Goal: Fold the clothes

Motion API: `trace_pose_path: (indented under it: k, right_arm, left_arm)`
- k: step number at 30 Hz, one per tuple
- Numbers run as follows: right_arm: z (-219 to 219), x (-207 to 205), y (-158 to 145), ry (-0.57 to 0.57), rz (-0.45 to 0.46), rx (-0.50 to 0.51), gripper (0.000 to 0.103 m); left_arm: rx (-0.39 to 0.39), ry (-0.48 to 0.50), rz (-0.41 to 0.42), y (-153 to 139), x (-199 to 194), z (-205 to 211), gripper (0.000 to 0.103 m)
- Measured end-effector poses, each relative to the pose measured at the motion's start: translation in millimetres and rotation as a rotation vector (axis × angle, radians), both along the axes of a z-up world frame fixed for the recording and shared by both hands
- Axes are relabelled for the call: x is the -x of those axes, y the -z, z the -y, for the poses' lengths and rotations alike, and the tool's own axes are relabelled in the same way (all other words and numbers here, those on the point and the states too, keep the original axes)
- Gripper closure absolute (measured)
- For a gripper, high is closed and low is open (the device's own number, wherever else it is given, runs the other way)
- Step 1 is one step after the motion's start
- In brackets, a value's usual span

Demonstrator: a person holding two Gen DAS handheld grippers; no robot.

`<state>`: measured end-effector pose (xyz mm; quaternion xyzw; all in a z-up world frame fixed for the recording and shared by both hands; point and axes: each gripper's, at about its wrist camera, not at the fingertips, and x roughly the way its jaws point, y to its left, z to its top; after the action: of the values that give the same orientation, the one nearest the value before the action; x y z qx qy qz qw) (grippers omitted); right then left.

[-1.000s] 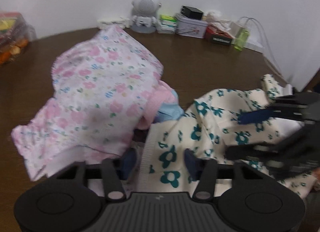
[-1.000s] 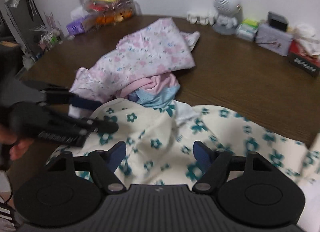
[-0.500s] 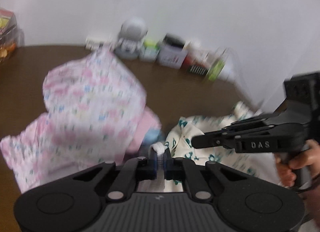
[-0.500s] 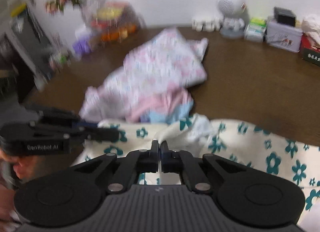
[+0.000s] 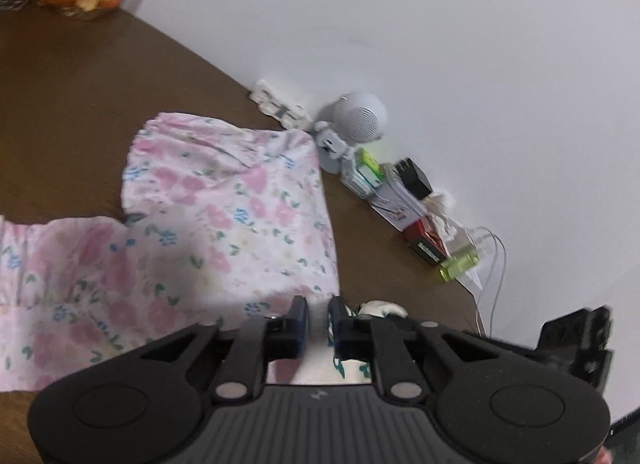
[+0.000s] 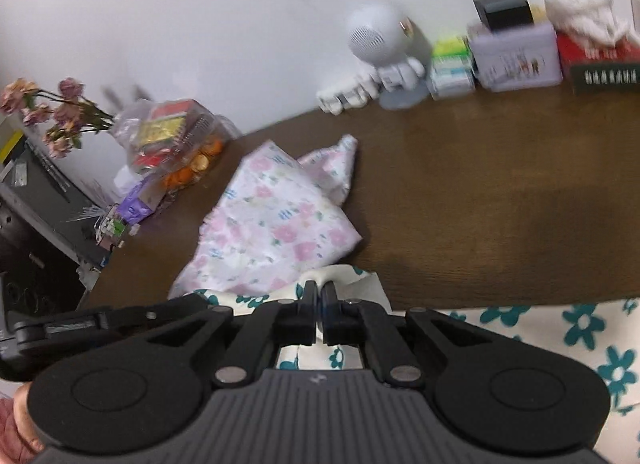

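Lifting since a second ago | left gripper (image 5: 318, 318) and right gripper (image 6: 318, 304), then apart, now both clamp cream teal-flower garment (image 6: 580, 328) edge, raised off table (image 6: 480, 203) | pink floral garment (image 5: 224, 223) lies crumpled beyond | ready to spread.

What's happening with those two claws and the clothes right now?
Left gripper and right gripper both shut on cream teal-flowered garment. Pink floral garment lies close ahead.

Soft printed cloth (image 6: 560, 328) — matt wood table (image 6: 480, 203)
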<state>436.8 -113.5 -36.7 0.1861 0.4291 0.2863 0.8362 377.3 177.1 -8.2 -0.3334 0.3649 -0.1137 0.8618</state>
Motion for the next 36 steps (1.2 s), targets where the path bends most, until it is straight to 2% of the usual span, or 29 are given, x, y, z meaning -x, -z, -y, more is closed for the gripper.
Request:
trace_pose_path:
  k: [1, 2, 3, 4, 5, 6, 8, 10, 12, 15, 17, 21, 24, 26, 27, 28, 29, 31, 32, 36]
  right_arm:
    - [4.4, 0.6, 0.4, 0.007, -0.009, -0.008, 0.093]
    - [8.8, 1.2, 0.7, 0.014, -0.019, -0.016, 0.077]
    - [13.3, 1.8, 1.1, 0.021, -0.028, -0.024, 0.053]
    - [19.5, 3.9, -0.5, 0.029, -0.028, -0.032, 0.045]
    - [30.6, 9.3, -6.9, 0.036, -0.007, -0.042, 0.040]
    - [44.4, 16.3, -15.6, 0.041, 0.015, -0.050, 0.039]
    - [75.3, 33.2, -34.3, 0.050, 0.056, -0.056, 0.035]
    - [106.2, 53.1, -47.8, 0.074, 0.100, 0.004, 0.029]
    - [125.9, 66.1, -46.7, 0.111, 0.103, 0.102, 0.028]
    - [155.4, 85.5, -45.1, 0.166, 0.108, 0.249, 0.032]
    - [173.6, 96.3, -41.7, 0.198, 0.100, 0.328, 0.039]
    - [176.2, 84.3, -6.7, 0.187, -0.028, 0.283, 0.045]
    - [163.4, 70.4, 15.1, 0.159, -0.094, 0.269, 0.049]
    - [154.4, 63.6, 19.9, 0.160, -0.091, 0.273, 0.054]
    - [151.5, 61.2, 21.0, 0.163, -0.087, 0.269, 0.067]
    - [150.5, 58.8, 22.4, 0.166, -0.092, 0.253, 0.076]
    - [149.7, 56.5, 23.6, 0.170, -0.094, 0.243, 0.091]
    - [149.3, 52.7, 24.8, 0.181, -0.091, 0.241, 0.096]
    - [150.8, 52.1, 23.8, 0.190, -0.082, 0.233, 0.097]
    - [167.3, 53.6, 5.9, 0.241, -0.010, 0.142, 0.098]
  left_arm:
    - [-0.012, -0.010, 0.005, -3.6, 3.9, -2.5, 0.067]
    - [-0.034, -0.024, 0.010, -8.8, 8.8, -4.2, 0.048]
    - [-0.074, -0.041, 0.016, -16.4, 14.3, -4.5, 0.037]
    - [-0.122, -0.059, 0.020, -25.2, 20.4, -4.3, 0.033]
    - [-0.176, -0.072, 0.024, -34.7, 26.5, -2.3, 0.030]
    - [-0.244, -0.071, 0.034, -45.3, 33.4, 3.5, 0.028]
    - [-0.389, -0.014, 0.096, -63.5, 49.5, 24.9, 0.025]
    - [-0.486, 0.088, 0.155, -75.0, 64.3, 48.9, 0.021]
    - [-0.534, 0.200, 0.186, -80.2, 71.3, 76.9, 0.021]
    - [-0.535, 0.298, 0.183, -77.4, 64.6, 118.7, 0.024]
    - [-0.541, 0.336, 0.154, -69.0, 52.3, 145.2, 0.033]
    - [-0.551, 0.378, 0.056, -40.8, 17.6, 184.9, 0.061]
    - [-0.591, 0.363, -0.016, -18.9, -2.7, 203.3, 0.063]
    - [-0.603, 0.347, -0.057, -7.8, -13.5, 205.8, 0.063]
    - [-0.597, 0.344, -0.072, -3.6, -17.7, 205.3, 0.063]
    - [-0.587, 0.344, -0.085, -0.2, -21.0, 204.7, 0.063]
    - [-0.584, 0.341, -0.094, 2.6, -23.7, 204.5, 0.063]
    - [-0.588, 0.330, -0.099, 5.9, -27.4, 204.6, 0.085]
    - [-0.589, 0.323, -0.095, 6.4, -28.4, 204.0, 0.102]
    - [-0.536, 0.284, -0.033, -0.6, -29.1, 195.3, 0.103]
